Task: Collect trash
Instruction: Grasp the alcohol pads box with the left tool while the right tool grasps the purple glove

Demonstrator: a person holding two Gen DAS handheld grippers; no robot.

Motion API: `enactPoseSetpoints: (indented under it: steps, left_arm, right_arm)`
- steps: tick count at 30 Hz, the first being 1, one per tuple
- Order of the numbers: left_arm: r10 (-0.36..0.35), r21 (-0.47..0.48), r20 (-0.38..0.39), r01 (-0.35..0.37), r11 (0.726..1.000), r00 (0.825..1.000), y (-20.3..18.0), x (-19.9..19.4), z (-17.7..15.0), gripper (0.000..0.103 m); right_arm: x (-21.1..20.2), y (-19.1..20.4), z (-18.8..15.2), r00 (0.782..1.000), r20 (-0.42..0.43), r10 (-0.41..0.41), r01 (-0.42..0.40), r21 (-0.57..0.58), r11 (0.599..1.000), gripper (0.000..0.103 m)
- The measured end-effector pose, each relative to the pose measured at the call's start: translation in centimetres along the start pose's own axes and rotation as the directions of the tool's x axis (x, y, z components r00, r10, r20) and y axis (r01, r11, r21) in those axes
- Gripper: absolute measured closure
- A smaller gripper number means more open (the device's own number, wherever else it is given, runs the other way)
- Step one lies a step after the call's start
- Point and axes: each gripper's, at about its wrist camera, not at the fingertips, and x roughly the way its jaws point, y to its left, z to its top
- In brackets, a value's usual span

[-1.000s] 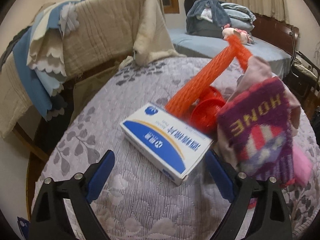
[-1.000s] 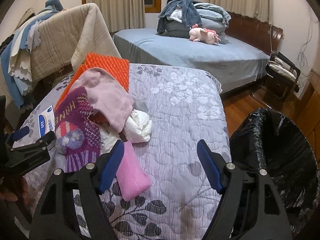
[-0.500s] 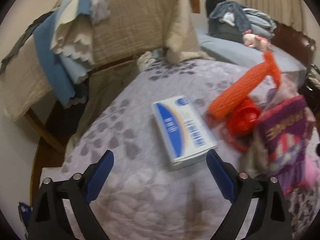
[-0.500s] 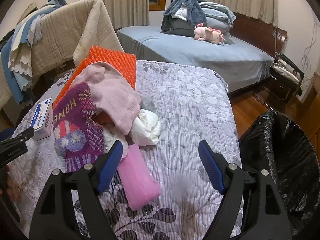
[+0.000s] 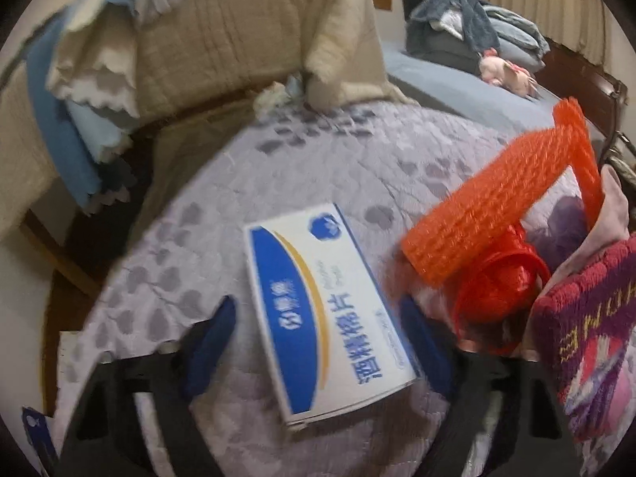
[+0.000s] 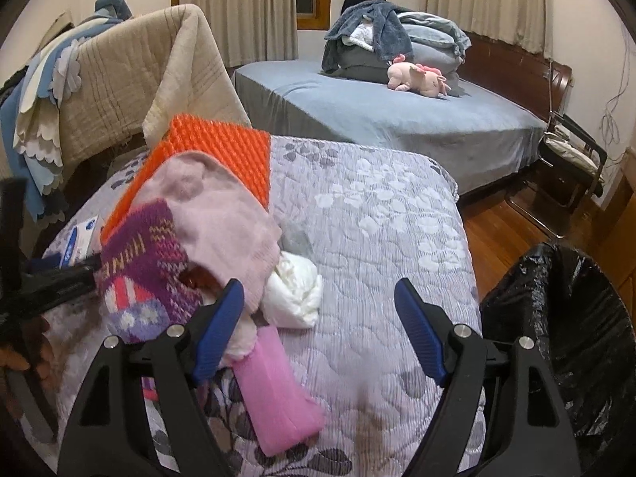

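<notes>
Quilt (image 6: 377,214), lilac with a leaf print, fills the middle of both views and carries everything. Black-lined trash bin (image 6: 564,318) sits at lower right of the right wrist view, just off the quilt edge, mouth open. Clutter pile at centre left of that view: orange foam mesh sheet (image 6: 226,151) at the back, pink knit garment (image 6: 222,214) draped over it, purple knit sock (image 6: 139,262) in front, white crumpled wad (image 6: 296,298) beside them, pink flat pouch (image 6: 278,393) at lower centre.

Blue-and-white box (image 5: 326,310) with printed Chinese text lies flat at centre of the left wrist view, orange mesh and a red plastic bundle (image 5: 497,290) just to its right. Left gripper (image 5: 322,338) is spread wide, blue pads either side of the box's near half, not yet pinching; frame is motion-blurred so contact is hard to call. Right gripper (image 6: 318,330) is also wide apart, holding nothing, hovering over bare quilt with the wad and pouch just at its left finger.

Step in hand looks like grabbing the box. Best done by squaring the pads across the short width, dropping low enough to catch the side walls, and closing gently since thin card likely crushes. Keep clear of the mesh so it does not drag along.
</notes>
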Motion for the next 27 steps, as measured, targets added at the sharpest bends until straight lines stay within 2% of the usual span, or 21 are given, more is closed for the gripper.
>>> enactPoseSetpoints:
  steps: [4, 8, 11, 15, 19, 24, 25, 27]
  left_arm:
    - [-0.043, -0.008, 0.014, 0.043, 0.999, 0.999, 0.3, -0.5, -0.3, 0.040]
    - [-0.052, 0.011, 0.057, 0.052, 0.999, 0.997, 0.4, -2.7, -0.7, 0.043]
    - [-0.066, 0.020, 0.061, 0.065, 0.998, 0.996, 0.5, -3.9, -1.1, 0.044]
    - [-0.063, 0.043, 0.018, 0.063, 0.997, 0.998, 0.7, -4.1, -2.5, 0.045]
    - [-0.076, 0.033, -0.043, 0.077, 0.996, 0.996, 1.0, -2.9, -3.1, 0.045]
    - [-0.066, 0.042, -0.050, 0.068, 0.997, 0.997, 0.5, -1.7, -3.0, 0.041]
    - [-0.067, 0.042, -0.043, 0.069, 0.997, 0.997, 0.5, -1.6, -3.1, 0.048]
    - [-0.080, 0.036, -0.037, 0.081, 0.996, 0.996, 0.6, -1.7, -3.0, 0.048]
  right_arm:
    - [-0.2, 0.5, 0.2, 1.000, 0.005, 0.003, -0.003, -0.023, 1.000, 0.027]
    - [-0.9, 1.2, 0.2, 0.999, 0.005, 0.035, -0.035, -0.024, 0.999, 0.030]
    - [-1.5, 2.2, -0.1, 0.998, 0.011, 0.062, -0.062, -0.044, 0.997, 0.031]
    - [-1.5, 3.7, -0.5, 0.994, -0.005, 0.111, -0.111, -0.062, 0.992, 0.034]
    - [-1.1, 4.8, -0.7, 0.992, -0.018, 0.123, -0.124, -0.090, 0.988, 0.036]
    - [-1.0, 4.6, -0.7, 0.994, -0.022, 0.109, -0.111, -0.082, 0.990, 0.036]
    - [-0.9, 4.6, -0.7, 0.994, -0.026, 0.109, -0.111, -0.081, 0.991, 0.036]
    - [-0.7, 4.7, -0.8, 0.993, -0.032, 0.112, -0.114, -0.083, 0.990, 0.036]
